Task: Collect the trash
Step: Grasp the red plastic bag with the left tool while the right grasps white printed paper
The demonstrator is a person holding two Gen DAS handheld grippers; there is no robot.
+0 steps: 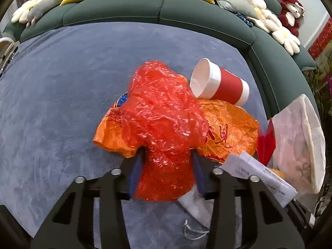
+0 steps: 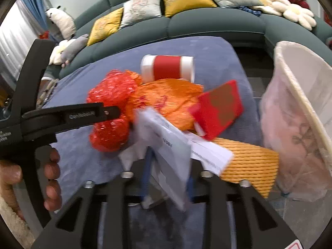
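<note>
My left gripper (image 1: pixel 167 161) is shut on a crumpled red plastic bag (image 1: pixel 164 112), which also shows in the right wrist view (image 2: pixel 112 108). Under it lies an orange plastic bag (image 1: pixel 228 128) on the blue-covered table (image 1: pixel 62 103). A red and white paper cup (image 1: pixel 220 83) lies on its side behind the bags. My right gripper (image 2: pixel 169 166) is shut on a folded white printed paper (image 2: pixel 172 141), held just right of the red bag. A red card box (image 2: pixel 220 108) leans beside it. A white lined bin (image 2: pixel 300 108) stands at the right.
A yellow ribbed cloth (image 2: pixel 249 161) lies at the table's right edge beside the bin. A dark green sofa (image 1: pixel 161 10) with yellow and pale cushions curves around the far side. A white drawstring pouch (image 1: pixel 197 207) lies under my left gripper.
</note>
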